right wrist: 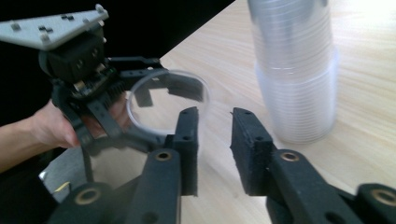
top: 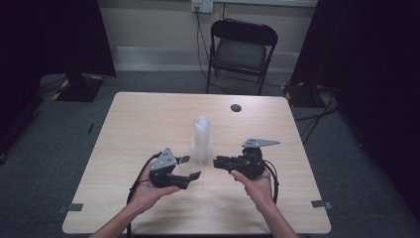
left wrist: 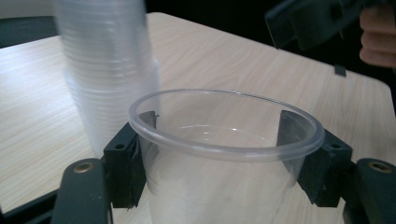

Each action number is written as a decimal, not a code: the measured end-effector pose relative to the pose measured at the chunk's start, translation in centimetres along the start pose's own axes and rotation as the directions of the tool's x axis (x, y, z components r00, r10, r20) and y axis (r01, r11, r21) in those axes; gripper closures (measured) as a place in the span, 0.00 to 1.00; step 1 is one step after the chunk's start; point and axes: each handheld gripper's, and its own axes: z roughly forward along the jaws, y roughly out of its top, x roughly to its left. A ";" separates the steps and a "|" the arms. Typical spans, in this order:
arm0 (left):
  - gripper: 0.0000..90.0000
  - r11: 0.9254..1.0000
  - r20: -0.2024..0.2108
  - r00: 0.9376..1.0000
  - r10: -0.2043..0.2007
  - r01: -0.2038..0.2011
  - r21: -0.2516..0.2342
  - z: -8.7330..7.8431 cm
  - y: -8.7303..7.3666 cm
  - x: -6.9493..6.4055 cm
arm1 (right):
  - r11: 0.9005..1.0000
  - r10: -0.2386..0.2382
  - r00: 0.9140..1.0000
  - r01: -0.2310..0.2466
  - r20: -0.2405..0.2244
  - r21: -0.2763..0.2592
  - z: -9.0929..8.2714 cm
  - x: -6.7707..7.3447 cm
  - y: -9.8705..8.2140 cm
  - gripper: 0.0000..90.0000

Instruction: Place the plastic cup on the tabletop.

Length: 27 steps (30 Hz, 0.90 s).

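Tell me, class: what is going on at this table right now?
A person sits at a table with a tool in each hand. The left tool is shut on a single clear cup, its pads pressing the cup's sides just under the rim. A tall stack of the same cups stands upright mid-table, beside the held cup and apart from it. The right tool is open with nothing between its pads, pointing toward the stack and the held cup.
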 end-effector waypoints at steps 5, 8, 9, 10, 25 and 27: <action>0.33 0.999 -0.033 0.999 -0.020 0.019 -0.035 -1.1 0.5 0.9 | 1.000 -0.011 0.999 0.011 0.045 -0.003 -0.3 0.0 -0.2 0.70; 0.33 0.998 -0.047 0.998 -0.032 0.029 -0.059 -1.5 0.9 1.4 | 1.000 -0.012 0.998 0.012 0.056 -0.004 -0.5 -0.1 -0.5 0.67; 0.33 0.997 -0.049 0.998 -0.040 0.036 -0.068 -1.7 1.1 1.5 | 1.000 -0.017 0.998 0.017 0.066 -0.008 -0.6 0.0 -0.6 0.65; 0.33 0.996 -0.050 0.998 -0.050 0.046 -0.077 -1.8 1.2 1.6 | 1.000 -0.020 0.997 0.020 0.080 -0.011 -0.8 0.0 -0.7 0.62; 0.34 0.990 -0.157 0.981 -0.114 0.099 -0.101 -2.3 2.7 4.0 | 0.999 -0.035 0.977 0.037 0.213 -0.008 -3.9 -1.3 -3.5 0.55; 0.34 0.990 -0.171 0.978 -0.116 0.100 -0.100 -2.2 2.9 4.3 | 0.999 -0.032 0.974 0.036 0.223 -0.011 -4.3 -1.5 -4.0 0.55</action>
